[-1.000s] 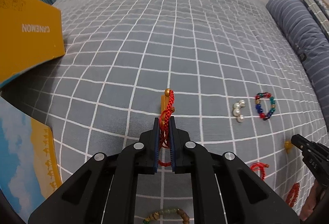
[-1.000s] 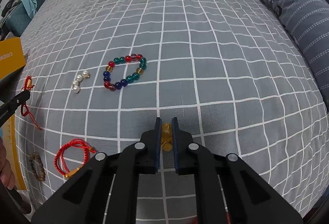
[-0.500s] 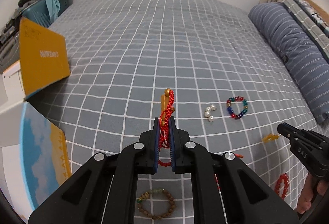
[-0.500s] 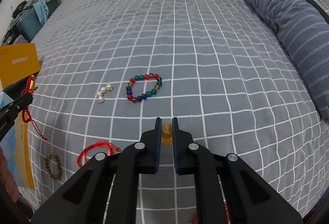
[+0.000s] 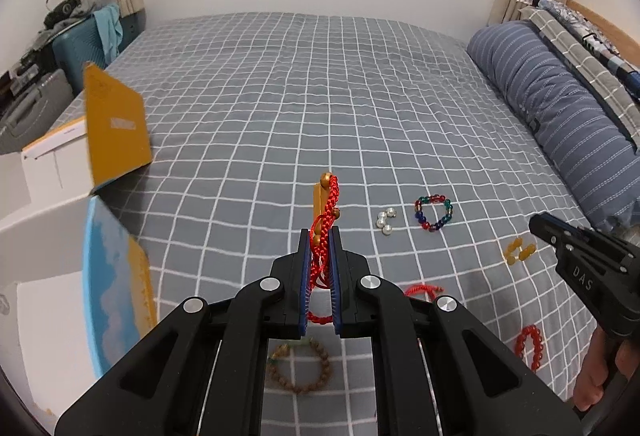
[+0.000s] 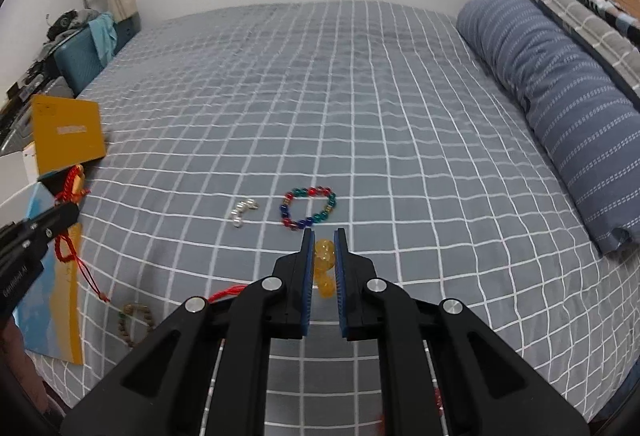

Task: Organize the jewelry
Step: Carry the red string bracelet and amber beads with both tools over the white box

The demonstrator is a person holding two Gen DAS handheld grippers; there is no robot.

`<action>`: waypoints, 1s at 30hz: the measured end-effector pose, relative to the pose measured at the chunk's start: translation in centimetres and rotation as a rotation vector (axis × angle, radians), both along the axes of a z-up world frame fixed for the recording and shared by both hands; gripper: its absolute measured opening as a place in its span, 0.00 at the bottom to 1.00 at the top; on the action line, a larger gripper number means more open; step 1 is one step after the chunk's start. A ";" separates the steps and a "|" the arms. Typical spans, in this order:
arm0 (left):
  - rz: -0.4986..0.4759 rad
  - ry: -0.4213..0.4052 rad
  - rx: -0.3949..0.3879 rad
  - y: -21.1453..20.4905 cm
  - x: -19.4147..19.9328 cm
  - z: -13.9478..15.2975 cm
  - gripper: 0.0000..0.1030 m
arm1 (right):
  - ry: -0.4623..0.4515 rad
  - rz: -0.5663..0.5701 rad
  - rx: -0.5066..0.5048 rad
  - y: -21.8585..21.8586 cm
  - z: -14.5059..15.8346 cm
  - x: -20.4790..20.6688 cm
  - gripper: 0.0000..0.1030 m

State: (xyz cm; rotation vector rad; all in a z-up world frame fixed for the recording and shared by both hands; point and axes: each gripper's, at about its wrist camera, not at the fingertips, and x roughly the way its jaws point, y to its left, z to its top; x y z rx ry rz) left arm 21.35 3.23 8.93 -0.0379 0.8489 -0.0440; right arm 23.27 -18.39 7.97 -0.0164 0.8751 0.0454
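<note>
My left gripper (image 5: 320, 236) is shut on a red braided cord bracelet with gold beads (image 5: 328, 207), held above the bed; it also shows in the right wrist view (image 6: 72, 187). My right gripper (image 6: 323, 236) is shut on a yellow bead bracelet (image 6: 324, 268), also seen dangling from it in the left wrist view (image 5: 519, 251). On the grey checked bedspread (image 5: 280, 95) lie a multicoloured bead bracelet (image 6: 308, 207), a pearl piece (image 6: 243, 211), a brown bead bracelet (image 5: 300, 366), a red cord bracelet (image 5: 422, 290) and a red bead bracelet (image 5: 530, 342).
An open box with a yellow lid (image 5: 114, 129) and a blue-and-yellow flap (image 5: 112, 292) sits at the bed's left edge. A striped blue pillow (image 5: 560, 103) lies along the right. A teal suitcase (image 5: 80, 47) stands by the far wall.
Both grippers have risen and pulled back from the bedspread, each carrying its bracelet; the jewelry on the bed looks smaller and farther. The yellow bead bracelet has been lifted off the bed.
</note>
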 end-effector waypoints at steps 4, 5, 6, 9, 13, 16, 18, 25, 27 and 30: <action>0.024 -0.015 0.017 1.2 -2.0 1.3 0.08 | -0.015 0.032 -0.007 1.4 0.7 -1.1 0.09; 0.029 -0.017 0.021 1.5 -2.3 1.5 0.08 | -0.016 0.038 -0.011 1.7 0.8 -1.3 0.09; 0.035 -0.017 0.024 1.9 -2.9 1.8 0.08 | -0.016 0.047 -0.017 2.1 0.9 -1.7 0.09; 0.057 -0.017 0.028 3.3 -4.1 2.4 0.08 | -0.013 0.071 -0.024 3.1 1.2 -2.6 0.09; 0.093 -0.018 0.036 5.3 -5.4 2.9 0.08 | -0.019 0.091 -0.018 4.6 2.1 -3.8 0.09; 0.111 -0.018 0.044 6.8 -6.5 3.2 0.08 | -0.028 0.101 -0.004 6.0 2.9 -4.4 0.09; 0.118 -0.016 0.041 8.0 -7.2 3.3 0.08 | -0.033 0.107 0.006 7.0 3.4 -4.8 0.09; 0.176 -0.017 0.039 12.7 -9.6 4.1 0.08 | -0.039 0.141 0.031 11.9 4.3 -6.1 0.09; 0.191 -0.020 0.042 14.1 -10.4 4.3 0.08 | -0.046 0.160 0.033 13.8 4.7 -6.7 0.09; 0.223 -0.017 0.042 16.7 -11.7 4.4 0.08 | -0.057 0.192 0.036 16.7 5.3 -7.5 0.09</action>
